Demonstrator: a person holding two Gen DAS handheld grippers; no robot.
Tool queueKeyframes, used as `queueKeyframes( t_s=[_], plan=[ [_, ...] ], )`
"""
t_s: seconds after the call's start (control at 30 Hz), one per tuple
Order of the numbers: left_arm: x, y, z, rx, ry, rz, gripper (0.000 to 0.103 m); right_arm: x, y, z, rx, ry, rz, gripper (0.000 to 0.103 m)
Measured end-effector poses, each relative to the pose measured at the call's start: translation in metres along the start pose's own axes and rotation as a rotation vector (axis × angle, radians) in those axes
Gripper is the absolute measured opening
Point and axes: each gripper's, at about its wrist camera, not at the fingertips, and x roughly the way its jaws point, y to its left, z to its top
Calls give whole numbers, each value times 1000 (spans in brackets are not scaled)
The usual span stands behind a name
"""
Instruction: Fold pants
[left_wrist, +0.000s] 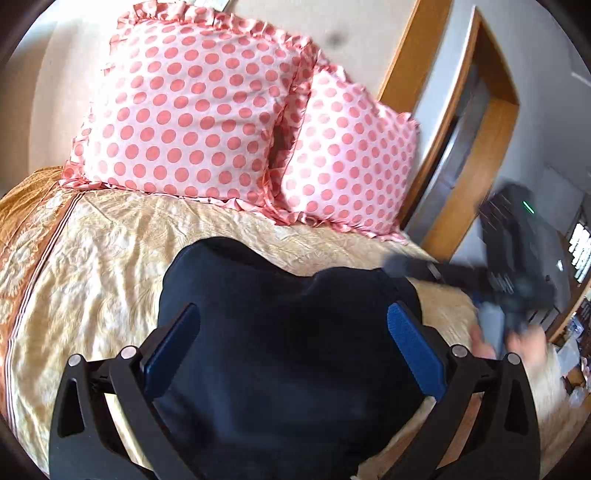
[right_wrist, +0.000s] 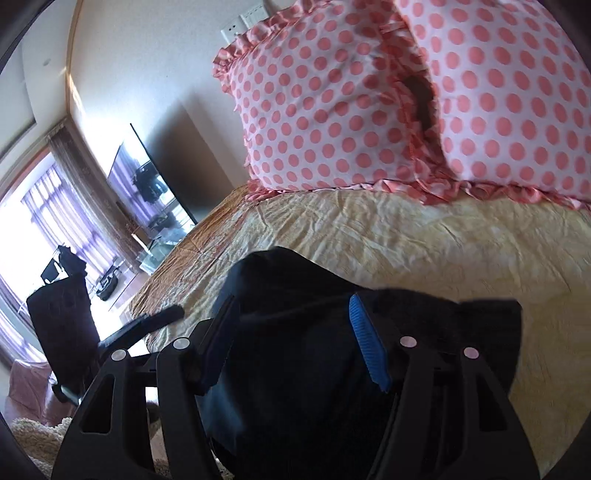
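My left gripper (left_wrist: 291, 332) is at bottom centre, jaws spread wide, blue pads (left_wrist: 415, 350) clear of cloth. Dark pants (left_wrist: 280, 332) lie bunched on the yellow bedspread (left_wrist: 110, 240), filling the lower middle between and beyond the fingers. Two pink polka-dot pillows (left_wrist: 192, 110) stand at top centre against the wall. My right gripper (left_wrist: 517, 266) shows blurred at the right edge, hand (left_wrist: 524, 343) under it, one finger tip reaching the pants' right edge. Wooden frame (left_wrist: 491, 129) at upper right.
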Motion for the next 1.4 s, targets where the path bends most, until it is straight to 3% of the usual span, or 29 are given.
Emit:
queueKeyframes(
  t_s=[0.07, 0.17, 0.3, 0.4, 0.47, 0.6, 0.73, 0.87, 1.13, 1.27, 1.4],
  plan=[
    [19, -9, 17, 19, 41, 31, 101, -14, -12, -14, 61, -35, -10, 63],
    [41, -17, 35, 40, 81, 43, 101, -24, -22, -25, 126, -58, 41, 65],
    [72, -15, 41, 35, 184, 70, 101, -20, -37, -28, 242, -83, 132, 81],
    [99, -1, 33, 6, 272, 128, 101, 5, -68, -43, 386, -17, 102, 83],
    [110, 2, 24, 22, 308, 163, 101, 25, -85, -58, 421, -4, 136, 83],
    [123, -13, 10, 135, 313, 287, 101, 24, -72, -59, 344, -26, 82, 83],
    [105, -14, 10, 121, 268, 294, 101, 6, -71, -59, 386, -53, 113, 86],
    [79, -28, 5, 181, 213, 391, 101, -20, -65, -64, 362, -88, 114, 90],
    [52, -42, -22, 210, 208, 387, 101, -50, -44, -83, 322, -101, 138, 93],
    [70, -39, -41, 222, 248, 387, 101, -32, -35, -97, 237, -19, 13, 95],
    [75, -29, -49, 171, 227, 365, 101, -22, -17, -105, 86, -33, -108, 100]
  ],
)
